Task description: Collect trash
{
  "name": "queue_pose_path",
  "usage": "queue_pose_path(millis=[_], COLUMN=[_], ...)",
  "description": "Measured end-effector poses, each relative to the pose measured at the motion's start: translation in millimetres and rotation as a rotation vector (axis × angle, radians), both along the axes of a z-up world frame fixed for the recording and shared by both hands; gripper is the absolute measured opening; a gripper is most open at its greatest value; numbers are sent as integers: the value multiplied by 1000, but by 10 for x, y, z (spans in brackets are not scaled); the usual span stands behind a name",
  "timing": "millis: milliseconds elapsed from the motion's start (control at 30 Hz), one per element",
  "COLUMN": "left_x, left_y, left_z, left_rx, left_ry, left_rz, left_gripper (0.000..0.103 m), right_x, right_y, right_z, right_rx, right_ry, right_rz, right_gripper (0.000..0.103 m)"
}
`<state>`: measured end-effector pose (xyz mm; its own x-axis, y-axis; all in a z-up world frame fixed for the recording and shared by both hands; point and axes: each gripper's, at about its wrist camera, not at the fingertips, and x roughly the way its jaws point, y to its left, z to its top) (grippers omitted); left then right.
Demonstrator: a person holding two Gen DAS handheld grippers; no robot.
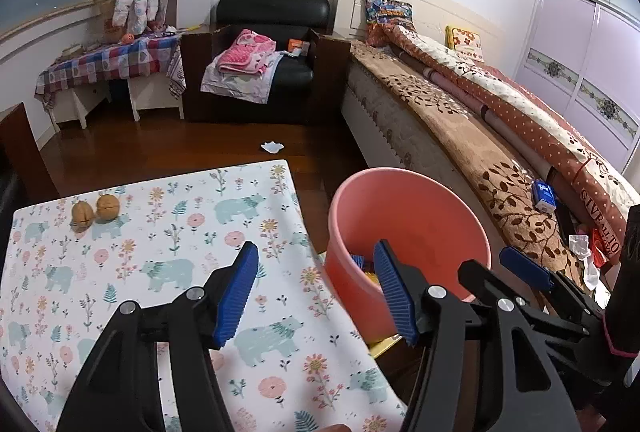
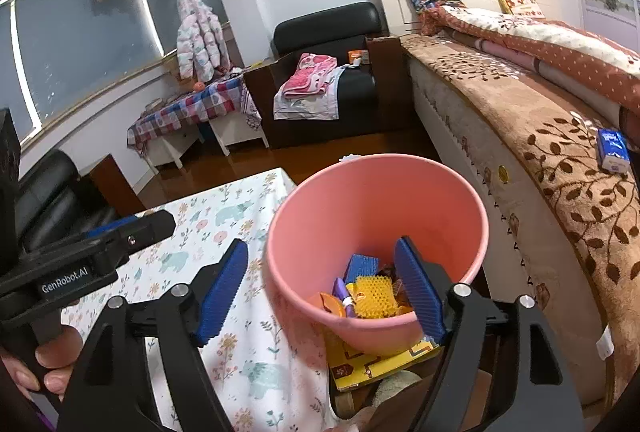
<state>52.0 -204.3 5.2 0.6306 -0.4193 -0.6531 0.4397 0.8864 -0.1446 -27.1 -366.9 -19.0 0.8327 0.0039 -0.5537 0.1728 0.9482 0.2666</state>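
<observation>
1. blue-padded jaws of the left gripper [image 1: 316, 296] are seen spread wide with nothing between them, one pad over the tabletop [image 1: 160, 272] and the other at the rim of the pink bucket [image 1: 408, 232].
2. the right gripper [image 2: 322, 292] is likewise held spread and unloaded, its right pad inside the bucket's mouth and its left pad over the bear-and-flower cloth.
3. the bucket is placed just beside the tabletop's right edge, between it and the bed [image 1: 460, 120]; collected trash [image 2: 370, 296] (a yellow spiky piece, something purple, something orange) is seen at its bottom.
4. two walnuts [image 1: 96, 214] are left side by side near the tabletop's far left corner.
5. a crumpled white scrap [image 1: 272, 147] is seen on the wooden floor beyond the tabletop.
6. a blue tissue pack [image 1: 545, 195] is lying on the bed.
</observation>
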Motion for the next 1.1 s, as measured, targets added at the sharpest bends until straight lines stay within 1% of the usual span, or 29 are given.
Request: queue_pose_path(millis=[233, 367, 667, 800, 1100], left_x=[-109, -165, -268, -286, -306], left_y=[184, 291, 465, 527, 613], left_z=[49, 78, 104, 104, 61], left_rx=[-11, -21, -41, -45, -45], left_ry=[-32, -48, -64, -68, -66], left_rz=[15, 24, 36, 45, 63], left_gripper=[69, 71, 71, 71, 71], right_x=[-66, -90, -183, -222, -293], right_y=[206, 310, 485, 557, 627], right_z=[38, 69, 144, 172, 193], right_rx=[-25, -43, -67, -87, -84], right_ry=[-5, -8, -35, -51, -73], right_rz=[15, 15, 14, -3, -19], right_gripper=[78, 78, 78, 78, 78])
